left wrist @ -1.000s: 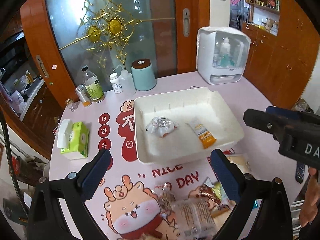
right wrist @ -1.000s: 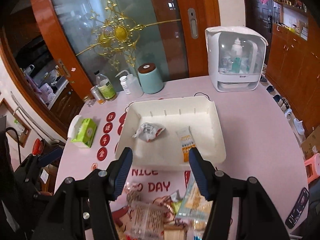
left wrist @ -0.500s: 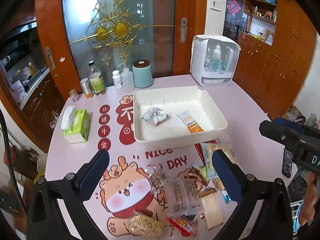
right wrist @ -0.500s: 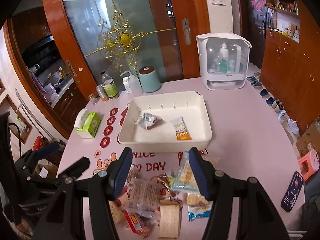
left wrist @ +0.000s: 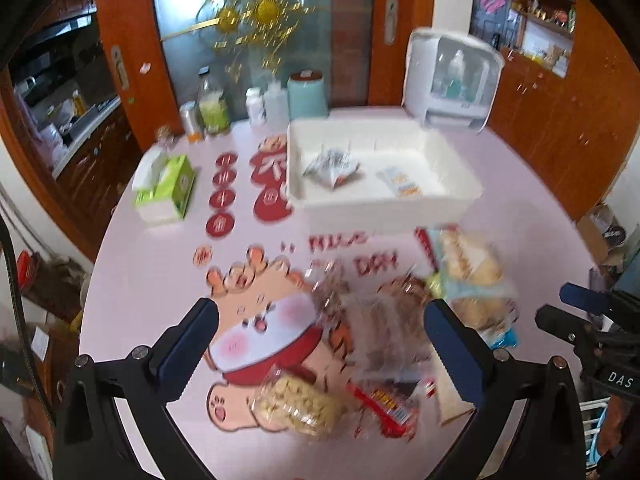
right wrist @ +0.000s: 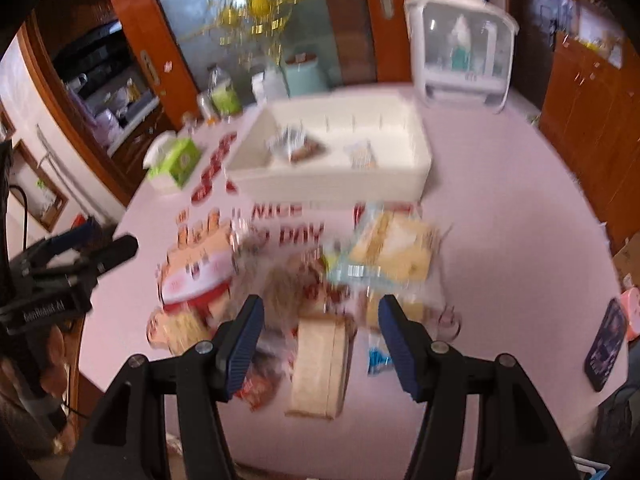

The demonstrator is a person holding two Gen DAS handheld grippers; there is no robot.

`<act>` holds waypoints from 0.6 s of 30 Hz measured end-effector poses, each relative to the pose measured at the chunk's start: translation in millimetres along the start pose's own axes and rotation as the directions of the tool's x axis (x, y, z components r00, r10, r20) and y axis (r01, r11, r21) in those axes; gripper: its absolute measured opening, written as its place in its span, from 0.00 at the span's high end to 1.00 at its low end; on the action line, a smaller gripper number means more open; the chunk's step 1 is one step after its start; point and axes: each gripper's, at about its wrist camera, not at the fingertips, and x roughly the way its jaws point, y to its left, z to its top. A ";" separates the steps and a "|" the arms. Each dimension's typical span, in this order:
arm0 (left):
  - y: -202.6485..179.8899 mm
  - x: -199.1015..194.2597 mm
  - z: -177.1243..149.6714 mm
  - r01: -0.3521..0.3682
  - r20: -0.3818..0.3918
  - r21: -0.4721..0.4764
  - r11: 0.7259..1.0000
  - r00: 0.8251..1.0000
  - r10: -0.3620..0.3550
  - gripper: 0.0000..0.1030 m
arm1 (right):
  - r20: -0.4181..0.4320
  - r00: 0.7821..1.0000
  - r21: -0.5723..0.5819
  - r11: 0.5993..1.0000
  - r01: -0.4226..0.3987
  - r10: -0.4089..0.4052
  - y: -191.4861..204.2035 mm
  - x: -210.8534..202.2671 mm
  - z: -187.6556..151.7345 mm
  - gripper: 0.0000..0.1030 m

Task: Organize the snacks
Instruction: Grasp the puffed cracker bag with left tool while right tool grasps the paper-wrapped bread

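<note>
A white tray [left wrist: 460, 168] [right wrist: 416, 148] sits mid-table and holds a silver snack packet [left wrist: 330, 164] and a small orange-and-white packet [left wrist: 400, 184]. A pile of loose snacks lies on the near part of the table: a clear bag of yellow puffs [left wrist: 300, 404], a red wrapper [left wrist: 384, 400], a pale biscuit pack [left wrist: 472, 272] [right wrist: 396, 252] and a tan bar [right wrist: 320, 368]. My left gripper [left wrist: 320, 328] is open and empty above the pile. My right gripper [right wrist: 320, 320] is open and empty above the pile. Both views are motion-blurred.
A green tissue box [left wrist: 164, 188] lies at the table's left. Bottles [left wrist: 212, 108], a teal canister [left wrist: 308, 96] and a white sterilizer cabinet [left wrist: 452, 84] stand along the back. A phone [right wrist: 604, 344] lies near the right edge. The table [left wrist: 152, 264] has a cartoon mat.
Both grippers have pulled back from the tray and tilted down, so the snack pile now fills the near view. Both stay open and empty. The tray's contents are unchanged.
</note>
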 end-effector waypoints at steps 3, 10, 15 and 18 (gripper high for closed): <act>5.5 24.0 -18.1 0.010 -0.086 -0.007 1.000 0.996 -0.010 0.01 | -0.096 0.995 0.033 0.999 -0.032 0.035 -6.7 28.3 -19.7 0.42; 35.0 80.1 -60.2 0.019 -0.258 -0.120 0.993 0.965 -0.050 0.01 | -0.233 0.972 0.058 0.998 -0.007 0.021 -5.5 83.0 -48.2 0.42; 60.6 113.8 -84.2 -0.013 -0.350 -0.226 0.974 0.934 -0.069 0.01 | -0.309 0.951 0.052 0.999 -0.003 0.019 3.3 112.5 -60.4 0.42; 72.6 126.5 -93.7 -0.040 -0.375 -0.301 0.953 0.923 -0.080 0.01 | -0.330 0.944 0.033 0.999 0.006 0.006 9.9 121.6 -65.4 0.42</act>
